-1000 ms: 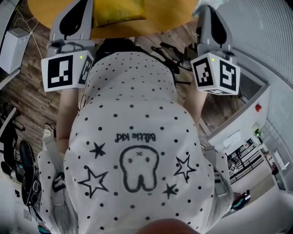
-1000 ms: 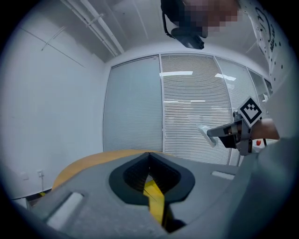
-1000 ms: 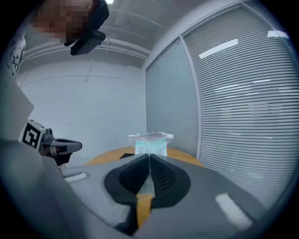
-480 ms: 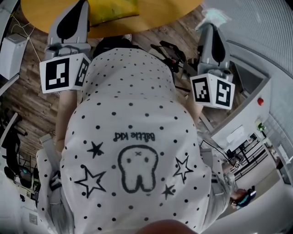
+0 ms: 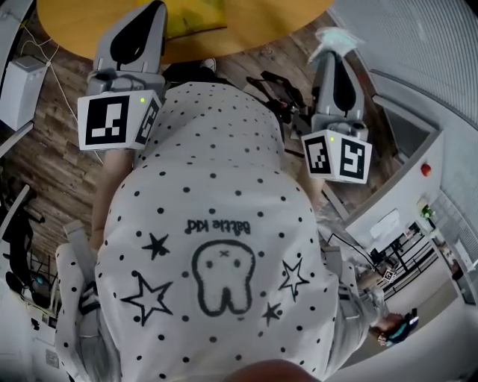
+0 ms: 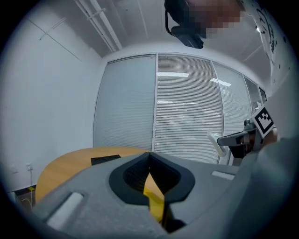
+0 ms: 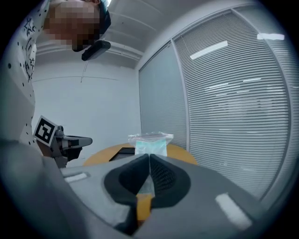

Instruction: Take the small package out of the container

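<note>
In the head view my right gripper [image 5: 334, 58] is held in the air past the edge of the round orange table [image 5: 261, 30], over the wooden floor. It is shut on a small clear package [image 5: 336, 41] with pale green contents. In the right gripper view the small package [image 7: 150, 142] sticks up from between the shut jaws. My left gripper [image 5: 153, 11] reaches over the table beside a yellow bag [image 5: 193, 15]. In the left gripper view a yellow strip of the bag [image 6: 150, 189] is pinched between the shut jaws.
A person's white dotted shirt [image 5: 216, 246] fills the middle of the head view. Black cables and gear [image 5: 280, 89] lie on the wooden floor under the table edge. A white box [image 5: 22, 78] stands at the left, a white cabinet [image 5: 403, 186] at the right. Window blinds [image 6: 187, 116] are behind the table.
My right gripper has drawn back toward the body and a little left with the small package in it. My left gripper has shifted slightly right, still at the yellow bag.
</note>
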### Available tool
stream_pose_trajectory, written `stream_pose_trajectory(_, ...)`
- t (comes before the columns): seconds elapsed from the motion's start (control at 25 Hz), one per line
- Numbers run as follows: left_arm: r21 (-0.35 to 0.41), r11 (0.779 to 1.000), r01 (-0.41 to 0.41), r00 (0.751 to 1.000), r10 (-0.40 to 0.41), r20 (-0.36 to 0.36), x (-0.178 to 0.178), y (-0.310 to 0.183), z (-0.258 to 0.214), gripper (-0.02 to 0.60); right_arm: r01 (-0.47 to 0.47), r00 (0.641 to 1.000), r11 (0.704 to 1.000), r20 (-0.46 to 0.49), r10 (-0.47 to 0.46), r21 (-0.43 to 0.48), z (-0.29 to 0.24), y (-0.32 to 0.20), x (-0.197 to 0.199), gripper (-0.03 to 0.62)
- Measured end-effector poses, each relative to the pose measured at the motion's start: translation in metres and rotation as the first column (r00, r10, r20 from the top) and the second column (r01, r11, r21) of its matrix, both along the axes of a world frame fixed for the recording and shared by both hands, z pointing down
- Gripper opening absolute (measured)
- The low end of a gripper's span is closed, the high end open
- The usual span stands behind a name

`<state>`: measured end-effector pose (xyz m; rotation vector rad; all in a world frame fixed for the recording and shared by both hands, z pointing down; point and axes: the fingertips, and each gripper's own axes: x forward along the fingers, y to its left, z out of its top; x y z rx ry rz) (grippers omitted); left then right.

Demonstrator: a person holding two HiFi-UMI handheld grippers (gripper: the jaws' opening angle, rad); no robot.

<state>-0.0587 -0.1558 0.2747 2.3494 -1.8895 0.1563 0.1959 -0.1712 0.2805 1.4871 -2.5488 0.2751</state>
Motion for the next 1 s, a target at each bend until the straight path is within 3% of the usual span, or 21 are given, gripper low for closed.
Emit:
stream_pose_trajectory(0.8,0.024,0.997,-0.078,0.997,0.078,0.003,0.016,-0.012,0.0,0.007,-0.01,1.0,1.0,0.001,0.01,0.006,0.004,0.005,0.001,0.003)
stream_pose_trajectory(1.0,0.018,0.998,-0.062,0.998,0.063,-0.007,0.014,-0.009,0.002,0.007,-0.003,1.0,1.0,-0.005,0.003,0.007,0.006,0.004,-0.001,0.003)
